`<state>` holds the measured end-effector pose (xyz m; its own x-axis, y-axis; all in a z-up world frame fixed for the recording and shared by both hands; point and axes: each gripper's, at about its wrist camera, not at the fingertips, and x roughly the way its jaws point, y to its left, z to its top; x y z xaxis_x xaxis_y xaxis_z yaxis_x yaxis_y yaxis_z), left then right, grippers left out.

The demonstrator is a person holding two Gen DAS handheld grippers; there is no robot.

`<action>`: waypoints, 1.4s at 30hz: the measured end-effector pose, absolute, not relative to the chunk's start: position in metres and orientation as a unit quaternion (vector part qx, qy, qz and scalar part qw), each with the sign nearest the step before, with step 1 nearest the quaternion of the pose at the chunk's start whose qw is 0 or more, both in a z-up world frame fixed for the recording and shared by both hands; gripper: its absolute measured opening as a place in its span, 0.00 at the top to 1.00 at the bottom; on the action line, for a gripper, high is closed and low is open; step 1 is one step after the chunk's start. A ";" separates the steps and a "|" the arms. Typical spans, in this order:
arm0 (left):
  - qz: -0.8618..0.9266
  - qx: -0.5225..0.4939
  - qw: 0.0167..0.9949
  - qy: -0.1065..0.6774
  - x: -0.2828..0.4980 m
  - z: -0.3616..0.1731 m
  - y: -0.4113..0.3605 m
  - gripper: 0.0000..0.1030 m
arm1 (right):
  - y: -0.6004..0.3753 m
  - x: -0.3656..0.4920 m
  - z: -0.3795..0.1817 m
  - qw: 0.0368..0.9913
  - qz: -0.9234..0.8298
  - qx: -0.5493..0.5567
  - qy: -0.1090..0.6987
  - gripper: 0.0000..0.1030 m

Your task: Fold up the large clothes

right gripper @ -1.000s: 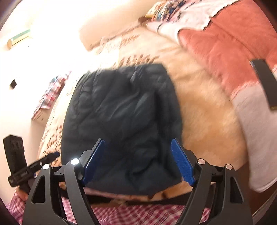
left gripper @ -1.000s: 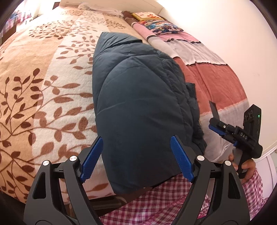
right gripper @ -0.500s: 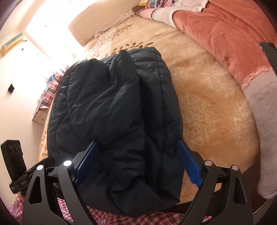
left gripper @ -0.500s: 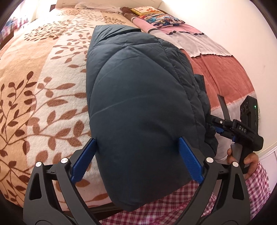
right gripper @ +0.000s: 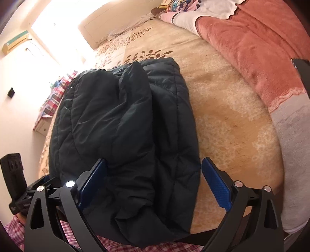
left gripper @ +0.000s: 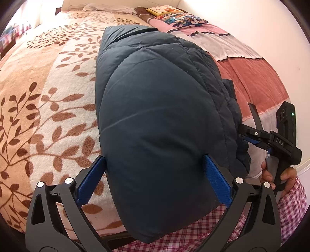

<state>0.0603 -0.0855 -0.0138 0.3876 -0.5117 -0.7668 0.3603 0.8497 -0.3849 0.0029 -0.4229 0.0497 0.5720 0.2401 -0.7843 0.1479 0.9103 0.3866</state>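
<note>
A dark navy puffer jacket (left gripper: 155, 108) lies folded into a long bundle on the leaf-patterned blanket (left gripper: 48, 97), its near end hanging over the bed's front edge. My left gripper (left gripper: 155, 180) is open, its blue pads on either side of the bundle's near end. The jacket also shows in the right wrist view (right gripper: 124, 131). My right gripper (right gripper: 155, 184) is open and straddles the bundle's right near part. The right gripper also shows at the jacket's right edge in the left wrist view (left gripper: 250, 135).
A pink, white and red striped quilt (left gripper: 242, 64) lies along the bed's right side by the wall. Pillows (left gripper: 174, 15) sit at the far end. A dark flat strip (right gripper: 302, 73) lies on the quilt. My checked shirt (left gripper: 193, 232) is at the bed's front edge.
Both grippers have moved forward, from in front of the jacket to its near end; the bundle now sits between the open jaws of each. The jacket itself has stayed put.
</note>
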 end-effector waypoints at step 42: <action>-0.335 -0.146 0.787 0.497 0.075 -0.035 -0.069 0.17 | -0.444 0.034 -0.016 0.769 0.172 0.377 0.486 0.32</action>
<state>0.0754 -0.0689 -0.0351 0.2814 -0.6721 -0.6849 0.3821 0.7332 -0.5625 0.0342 -0.4437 -0.0164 0.4678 0.6309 -0.6189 0.1030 0.6566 0.7472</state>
